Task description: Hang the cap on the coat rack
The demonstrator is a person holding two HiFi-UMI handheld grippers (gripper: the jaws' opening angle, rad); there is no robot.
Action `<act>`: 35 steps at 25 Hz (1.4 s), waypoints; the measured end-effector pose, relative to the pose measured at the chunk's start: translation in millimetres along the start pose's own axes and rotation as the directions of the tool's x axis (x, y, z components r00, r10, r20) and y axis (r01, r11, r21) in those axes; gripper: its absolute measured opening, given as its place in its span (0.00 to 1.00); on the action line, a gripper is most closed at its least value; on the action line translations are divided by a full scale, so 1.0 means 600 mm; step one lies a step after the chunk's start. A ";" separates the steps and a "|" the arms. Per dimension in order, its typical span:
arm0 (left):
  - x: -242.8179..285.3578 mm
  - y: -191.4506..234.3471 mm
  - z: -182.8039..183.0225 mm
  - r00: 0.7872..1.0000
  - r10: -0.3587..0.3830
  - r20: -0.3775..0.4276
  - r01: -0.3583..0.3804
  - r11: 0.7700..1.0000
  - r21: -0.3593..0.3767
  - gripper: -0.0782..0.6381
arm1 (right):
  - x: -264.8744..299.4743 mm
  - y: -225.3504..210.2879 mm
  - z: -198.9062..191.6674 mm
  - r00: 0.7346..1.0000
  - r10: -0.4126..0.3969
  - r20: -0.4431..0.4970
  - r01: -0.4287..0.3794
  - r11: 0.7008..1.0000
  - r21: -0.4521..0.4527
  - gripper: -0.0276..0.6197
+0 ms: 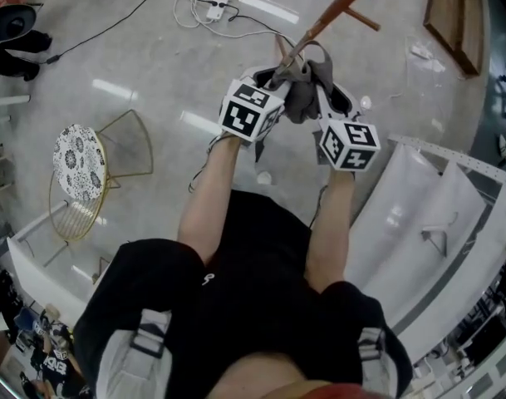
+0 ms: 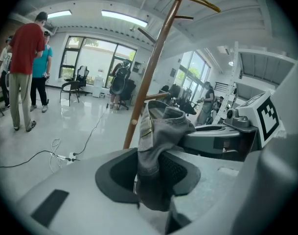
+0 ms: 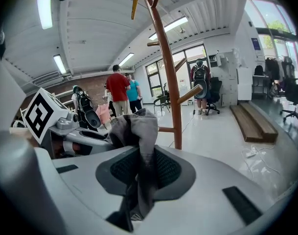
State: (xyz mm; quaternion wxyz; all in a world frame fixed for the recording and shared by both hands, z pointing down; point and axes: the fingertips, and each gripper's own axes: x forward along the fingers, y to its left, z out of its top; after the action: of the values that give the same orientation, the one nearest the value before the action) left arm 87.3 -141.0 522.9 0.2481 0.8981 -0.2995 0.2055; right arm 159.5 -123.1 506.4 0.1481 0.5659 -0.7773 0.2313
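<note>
The coat rack (image 1: 336,11) is a brown wooden pole with short pegs, standing on a pale, glossy floor (image 1: 136,56) that mirrors the ceiling lights (image 2: 124,17). The grey cap (image 1: 302,90) hangs in the air close against the rack's pole, bunched up and stretched between the two grippers. Whether it touches a peg cannot be told.

The left gripper (image 1: 277,77) has its jaws closed down to a narrow gap on a fold of the cap, on the side of the rack nearer the person. The right gripper (image 1: 331,98) pinches another fold in the same way, just beside it. In both gripper views the cloth fills the gap between the jaws.

A white power strip (image 1: 215,8) with loose cables lies on the floor near the rack's foot. A round stand (image 1: 80,163) with a patterned top and gold wire legs sits well apart from the rack, on the left gripper's side. On the right gripper's side are white panels (image 1: 419,214) with a clothes hanger (image 1: 435,238) lying on them, and a low wooden platform (image 1: 456,15) lies beyond the rack.

Behind the rack, the room is a large open hall with tall windows (image 2: 90,58), office chairs (image 2: 73,84) and a ribbed white ceiling. A person in a red shirt (image 2: 26,58) stands far from the rack beside another in teal.
</note>
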 end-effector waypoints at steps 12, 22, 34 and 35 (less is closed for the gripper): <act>0.108 0.075 -0.009 0.994 -0.068 -0.087 0.066 0.998 -0.023 0.23 | 0.105 -0.064 -0.027 0.981 -0.133 -0.140 0.140 0.989 0.042 0.14; 0.196 0.087 -0.038 0.989 -0.059 -0.137 0.042 0.991 -0.125 0.23 | 0.140 -0.116 -0.067 0.953 -0.158 -0.259 0.168 0.986 0.015 0.14; 0.298 0.110 -0.057 0.983 -0.021 -0.181 -0.011 0.985 -0.175 0.24 | 0.208 -0.193 -0.111 0.922 -0.128 -0.367 0.134 0.991 -0.009 0.14; 0.307 0.113 -0.058 0.982 -0.015 -0.186 -0.019 0.984 -0.177 0.24 | 0.214 -0.199 -0.113 0.918 -0.122 -0.376 0.127 0.992 -0.011 0.15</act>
State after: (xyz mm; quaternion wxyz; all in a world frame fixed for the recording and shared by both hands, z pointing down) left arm 172.0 -249.1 667.6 0.3541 0.8488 -0.2929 0.2615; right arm 230.0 -221.4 650.0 0.3051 0.5604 -0.6953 0.3309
